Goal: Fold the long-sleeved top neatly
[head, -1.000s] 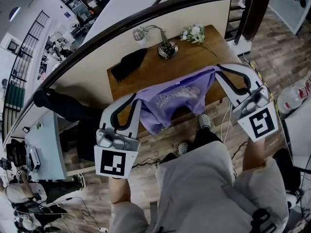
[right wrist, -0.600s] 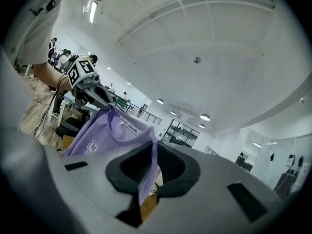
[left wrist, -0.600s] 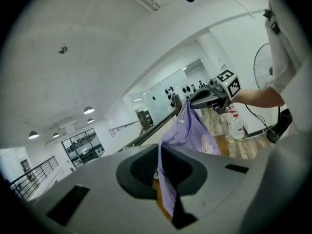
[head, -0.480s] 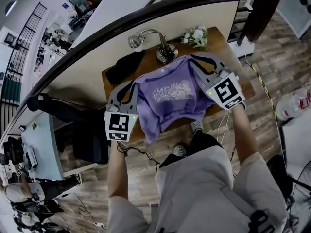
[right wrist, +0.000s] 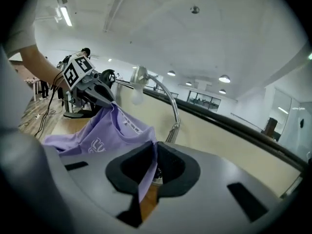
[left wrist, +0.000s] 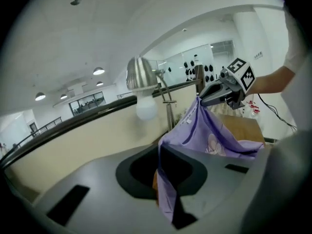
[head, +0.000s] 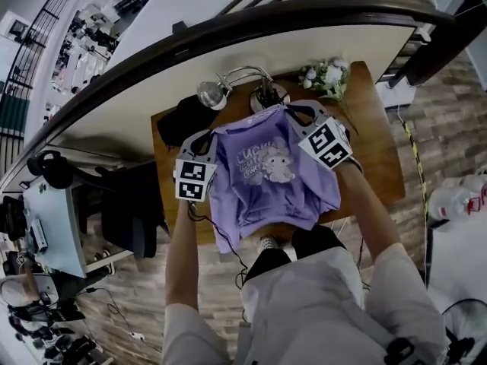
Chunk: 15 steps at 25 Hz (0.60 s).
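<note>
Both left gripper (head: 214, 134) and right gripper (head: 290, 110) jaws clench the shoulders of a lilac printed long-sleeved top (head: 266, 185), whose hem overhanging the wooden worktop (head: 374, 162) could drag it askew.

We see a wooden table (head: 377, 154) set against a curved cream wall (head: 137, 90), which is topped by a dark rail (head: 251, 21). At the table's far edge stands a silver lamp (head: 262, 93), its shade bent over to the left. A small bunch of white flowers (head: 326, 74) lies just to its right. On the table's far left corner we find a black bundle (head: 181, 120), perhaps cloth. Plank flooring (head: 449, 120) runs around the table, and a pale desk (head: 57, 226) stands well apart at the left.
</note>
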Each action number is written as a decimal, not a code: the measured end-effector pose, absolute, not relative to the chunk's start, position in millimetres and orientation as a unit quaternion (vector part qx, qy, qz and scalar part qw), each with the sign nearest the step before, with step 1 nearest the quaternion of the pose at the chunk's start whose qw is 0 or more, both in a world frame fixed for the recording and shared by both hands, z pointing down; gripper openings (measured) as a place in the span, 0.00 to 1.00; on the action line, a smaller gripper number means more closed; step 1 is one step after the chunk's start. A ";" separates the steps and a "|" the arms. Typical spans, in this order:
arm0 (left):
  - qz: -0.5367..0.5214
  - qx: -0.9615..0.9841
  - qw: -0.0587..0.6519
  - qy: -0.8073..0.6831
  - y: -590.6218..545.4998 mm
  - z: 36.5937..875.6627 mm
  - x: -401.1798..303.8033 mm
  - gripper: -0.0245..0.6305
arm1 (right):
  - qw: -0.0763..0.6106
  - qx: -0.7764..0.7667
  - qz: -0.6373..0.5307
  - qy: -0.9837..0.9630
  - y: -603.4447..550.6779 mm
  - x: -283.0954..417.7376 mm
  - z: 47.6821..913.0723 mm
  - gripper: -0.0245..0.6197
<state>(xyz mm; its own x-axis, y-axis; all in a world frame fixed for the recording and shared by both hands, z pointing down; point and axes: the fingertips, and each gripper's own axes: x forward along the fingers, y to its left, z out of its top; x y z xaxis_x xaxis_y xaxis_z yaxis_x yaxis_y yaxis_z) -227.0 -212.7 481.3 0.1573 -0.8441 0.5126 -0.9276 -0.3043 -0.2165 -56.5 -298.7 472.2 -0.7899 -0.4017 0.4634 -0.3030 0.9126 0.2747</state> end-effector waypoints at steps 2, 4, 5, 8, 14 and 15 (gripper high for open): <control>0.277 0.750 0.106 -0.591 -236.5 509.3 -239.0 0.09 | 0.284 0.179 -0.069 -0.940 -321.9 -67.8 503.4 0.10; 0.273 0.743 0.134 -0.596 -256.8 536.6 -249.9 0.09 | 0.302 0.171 -0.049 -0.937 -340.0 -78.5 532.3 0.10; 0.273 0.740 0.148 -0.596 -264.1 549.2 -254.3 0.09 | 0.311 0.168 -0.041 -0.935 -346.4 -82.9 544.8 0.10; 0.273 0.729 0.182 -0.601 -277.6 579.7 -264.3 0.09 | 0.328 0.167 -0.015 -0.930 -360.8 -92.5 574.4 0.10; 0.279 0.707 0.228 -0.609 -282.4 614.2 -276.1 0.09 | 0.363 0.183 0.040 -0.913 -372.0 -94.2 612.5 0.14; 0.280 0.705 0.232 -0.609 -280.6 616.7 -278.7 0.10 | 0.368 0.186 0.049 -0.910 -371.7 -93.1 614.7 0.16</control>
